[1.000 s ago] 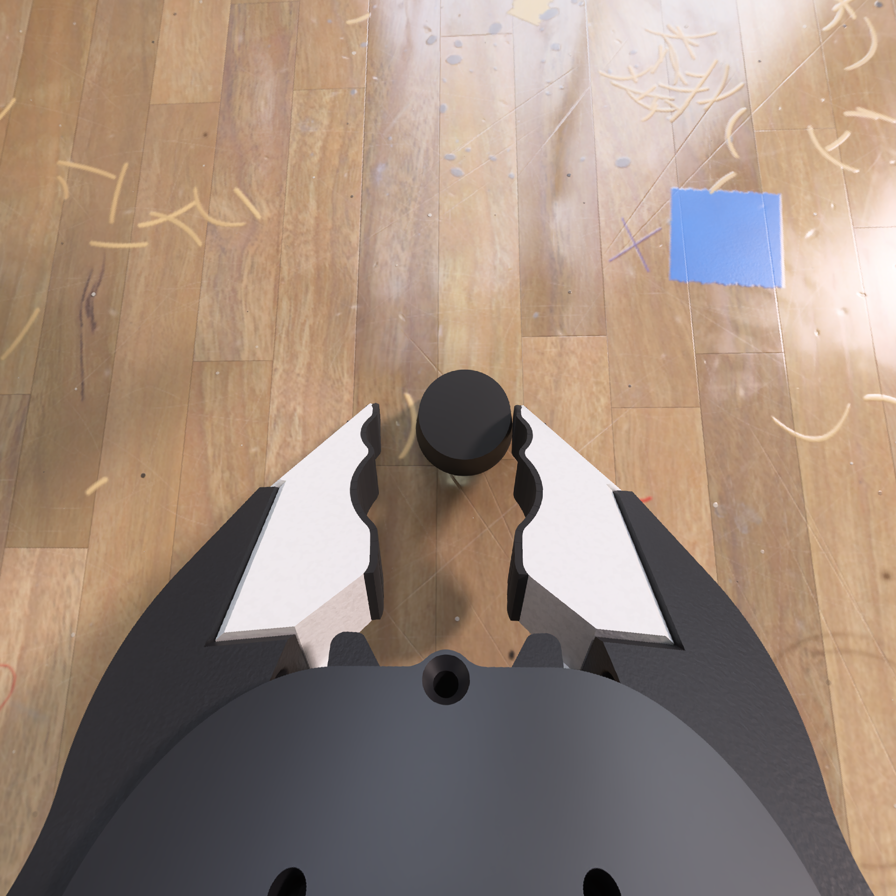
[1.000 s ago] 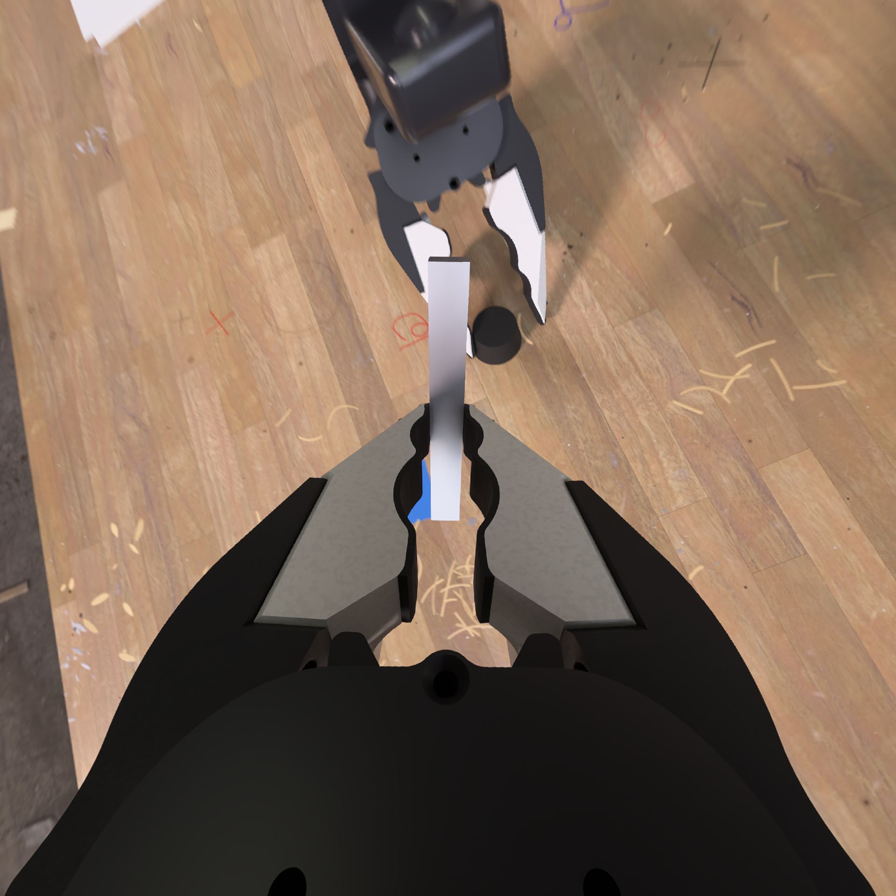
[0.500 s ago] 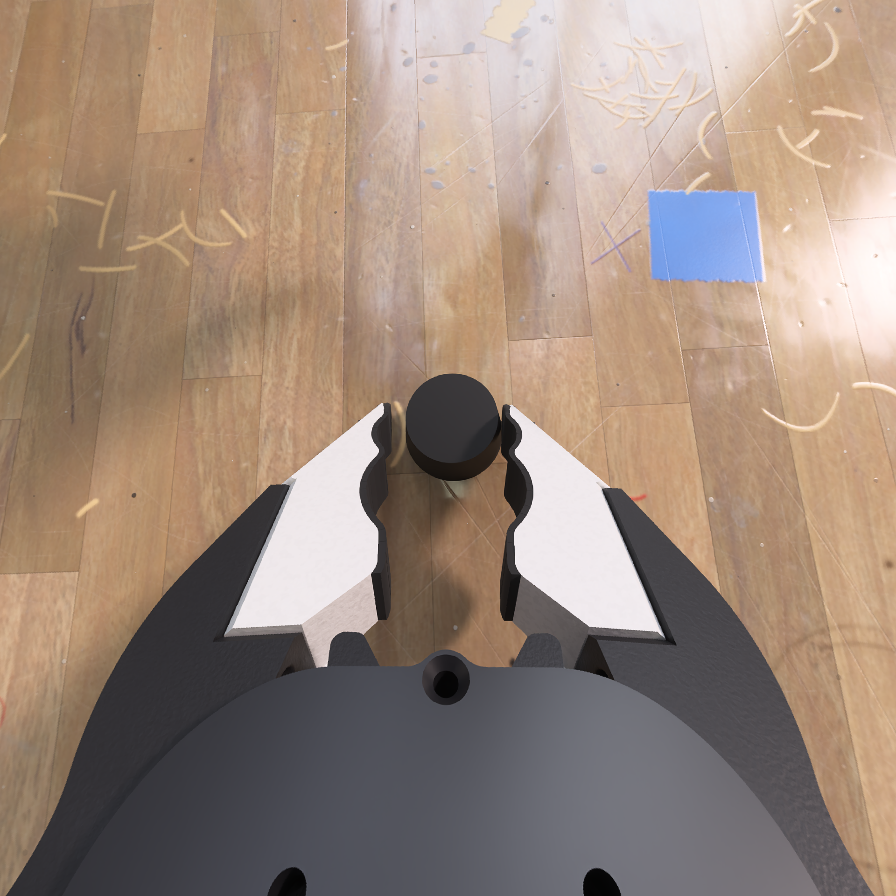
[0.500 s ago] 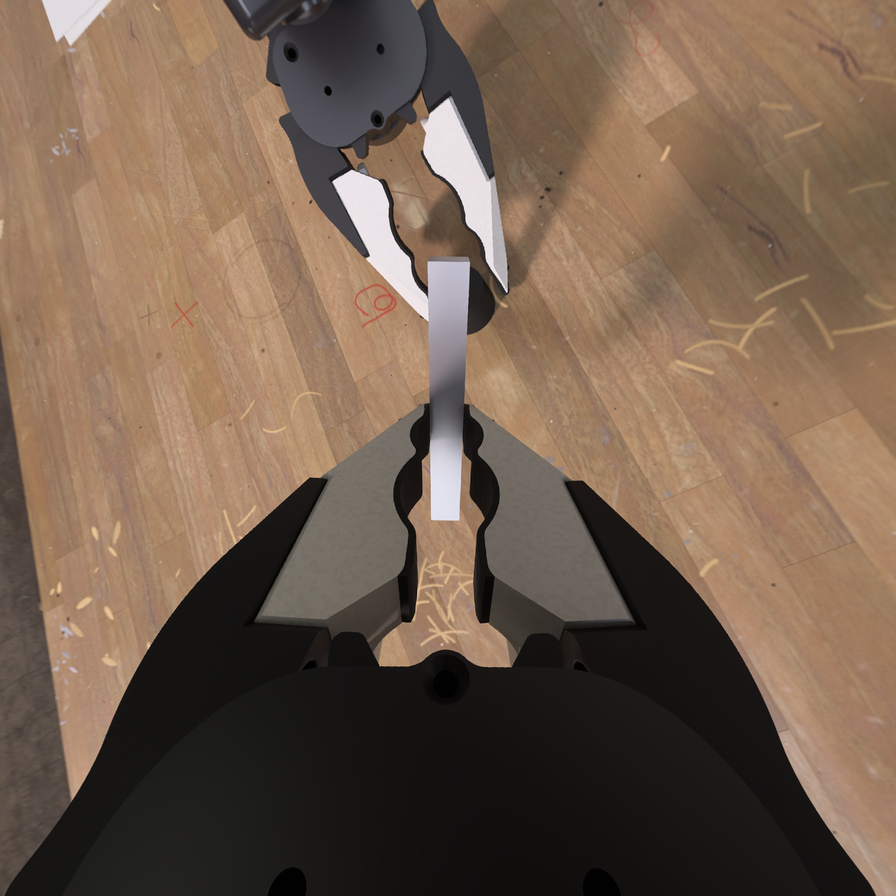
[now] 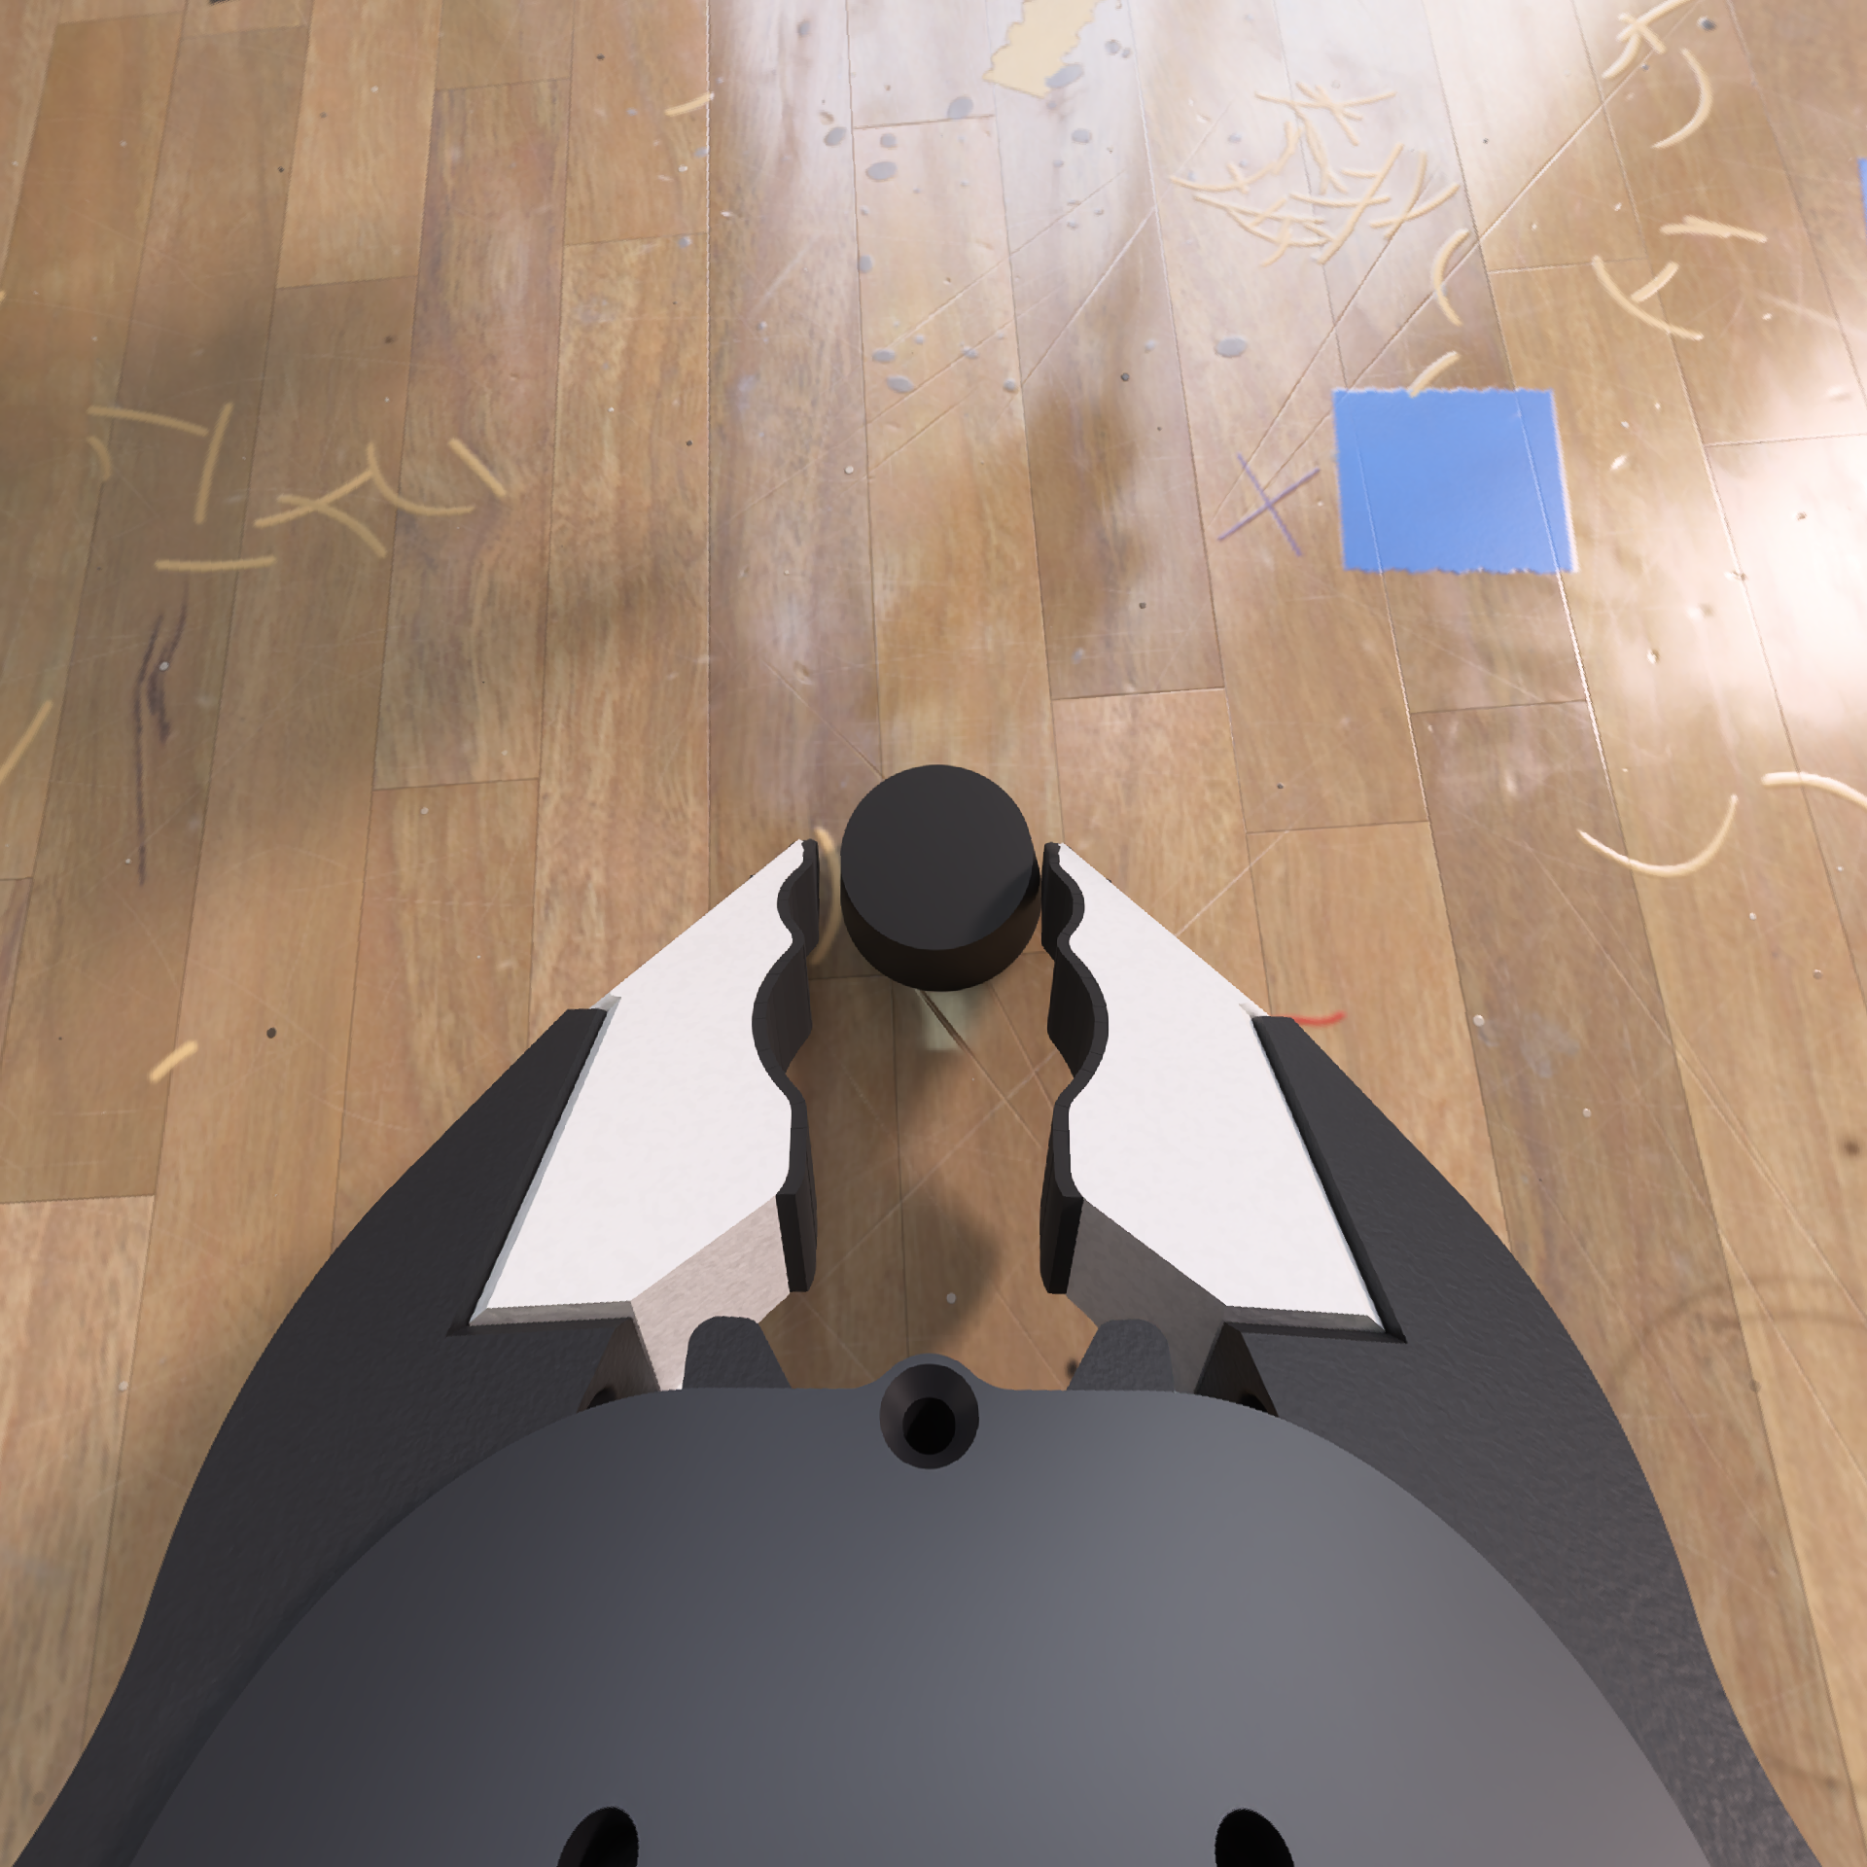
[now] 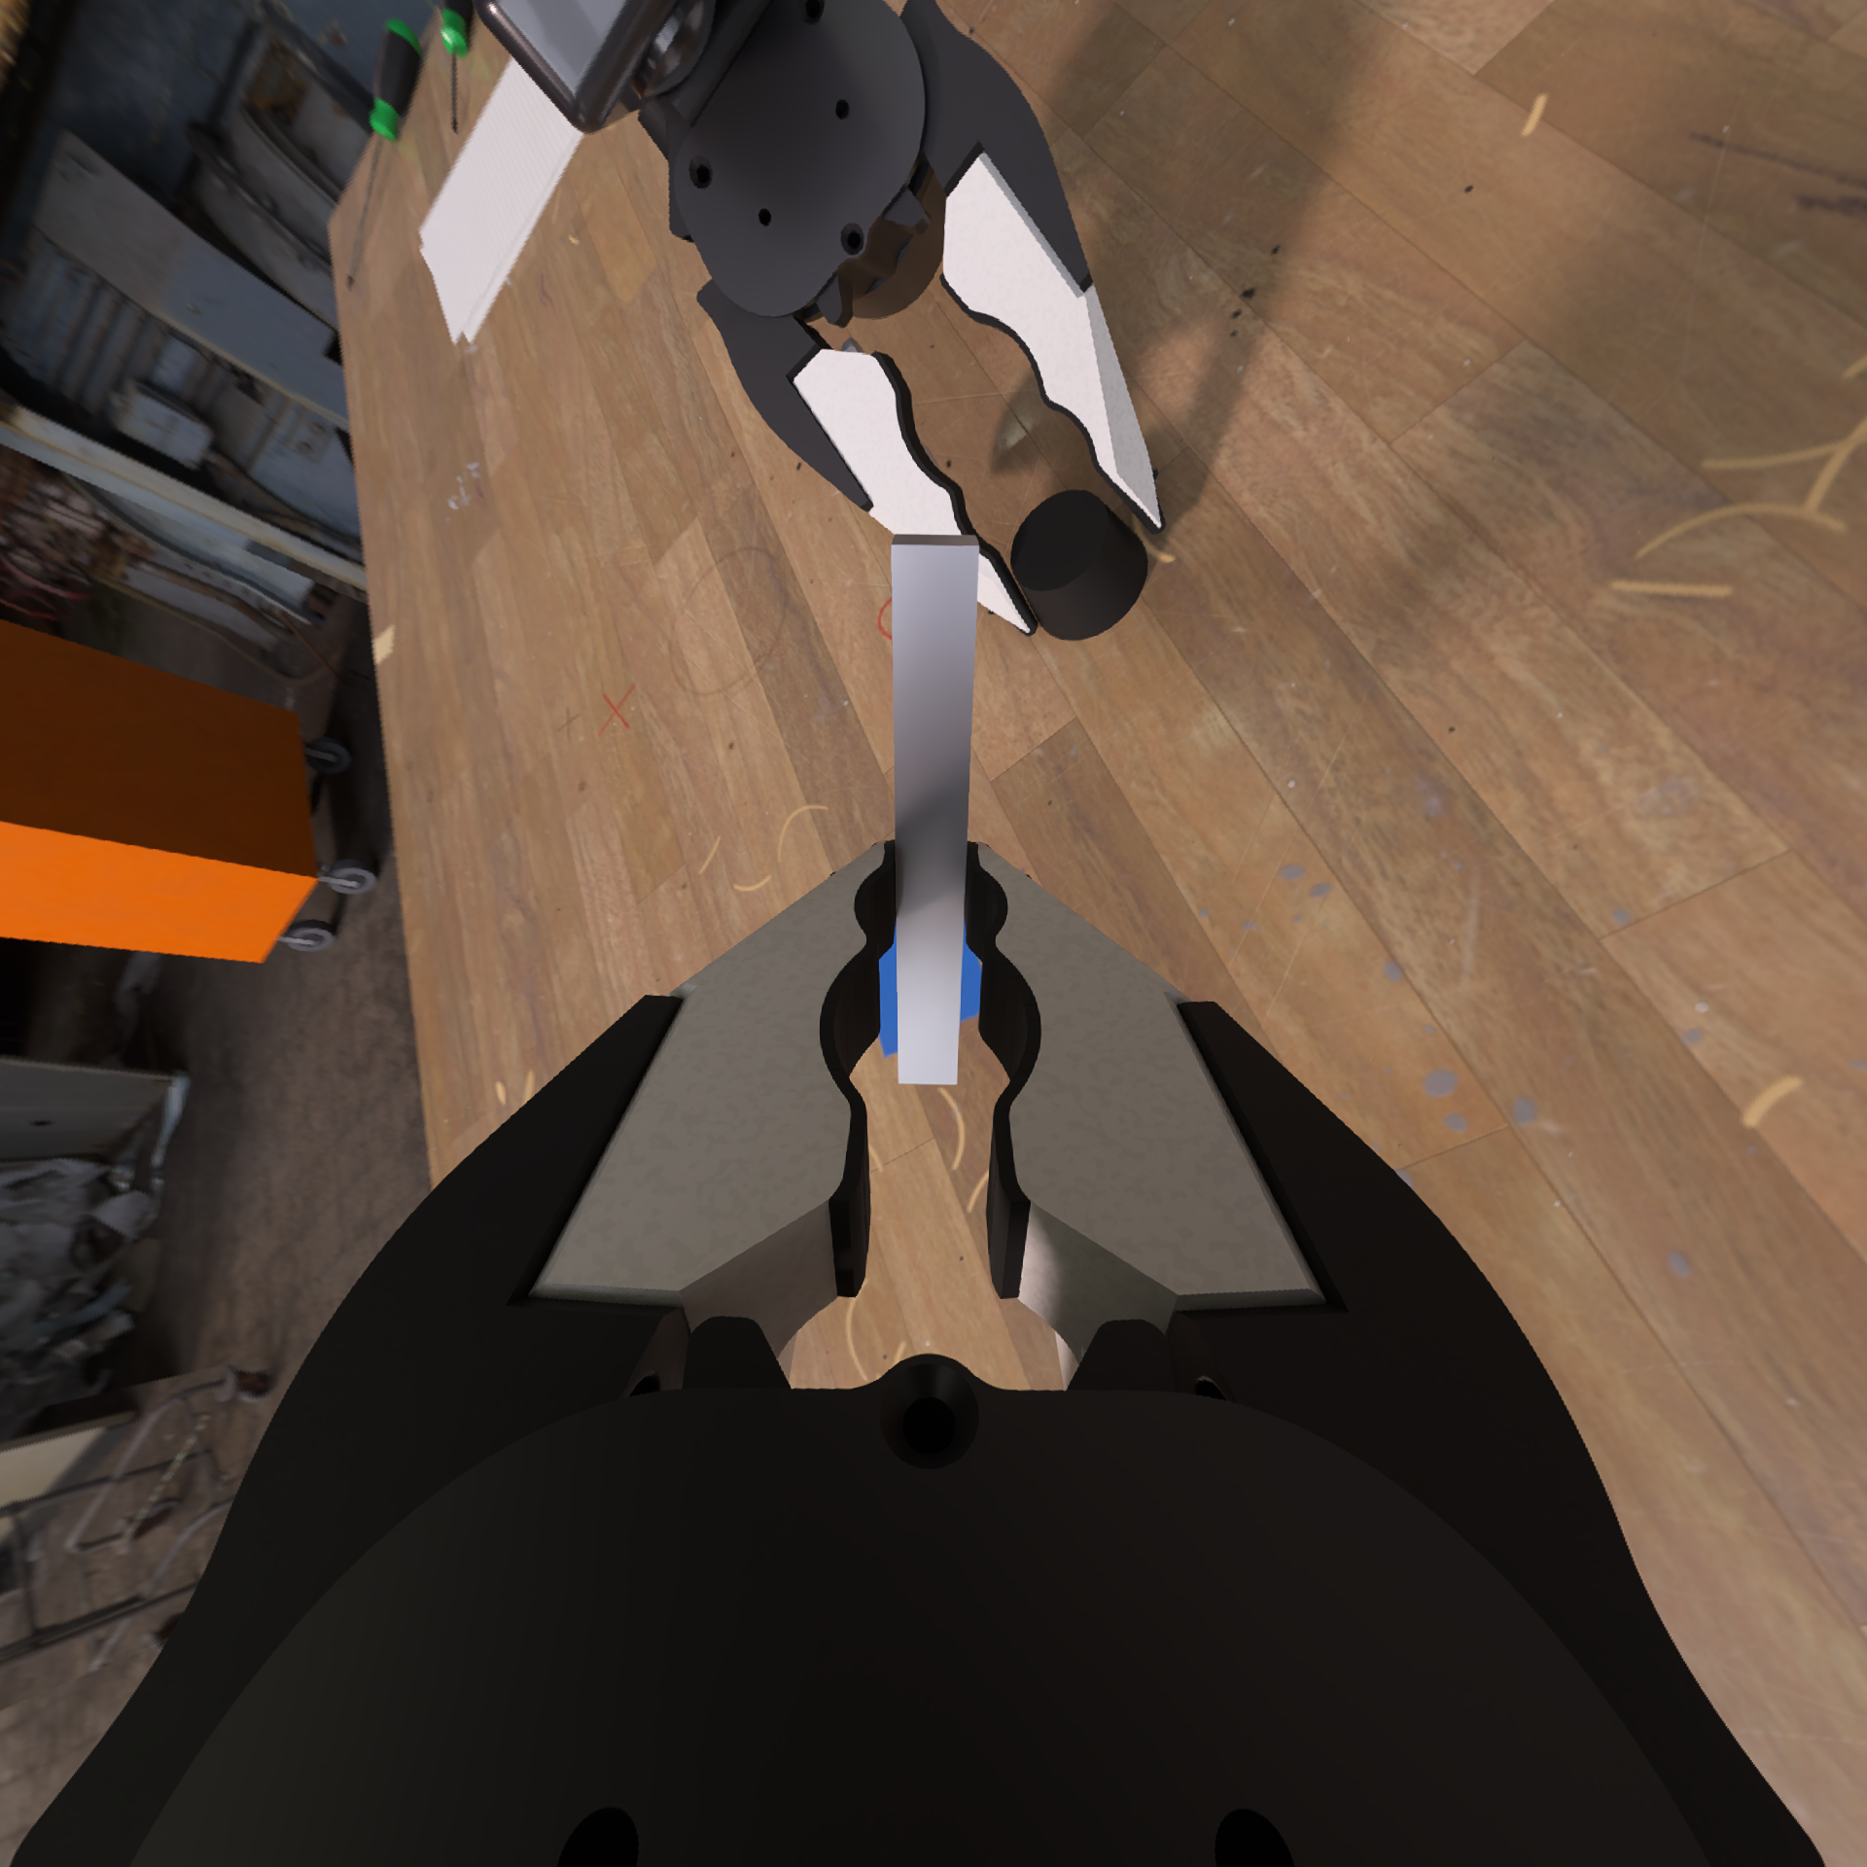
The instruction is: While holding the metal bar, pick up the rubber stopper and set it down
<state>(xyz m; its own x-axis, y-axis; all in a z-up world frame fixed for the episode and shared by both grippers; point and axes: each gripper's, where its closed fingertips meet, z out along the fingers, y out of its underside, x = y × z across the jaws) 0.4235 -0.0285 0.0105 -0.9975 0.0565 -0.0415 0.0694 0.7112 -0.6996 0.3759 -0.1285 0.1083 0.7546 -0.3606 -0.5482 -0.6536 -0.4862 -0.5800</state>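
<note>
- The left claw (image 5: 929, 859) has its white fingers (image 5: 667, 1091) closed on the black rubber stopper (image 5: 940, 889), which sits between the tips, upright.
- In the right wrist view the stopper (image 6: 1079, 576) appears raised above the wooden desk (image 6: 1414, 707), its shadow apart from it.
- A blue square patch (image 5: 1450, 483) lies on the desk, further right and well apart.
- The right claw (image 6: 931, 859) is clamped on the metal bar (image 6: 931, 788), which stands out past its tips toward the left claw (image 6: 1086, 581).

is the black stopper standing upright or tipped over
Upright. The stopper shows its flat round top facing up, between the tips of the left tongs. Whether it rests on the wooden table cannot be told.
</note>
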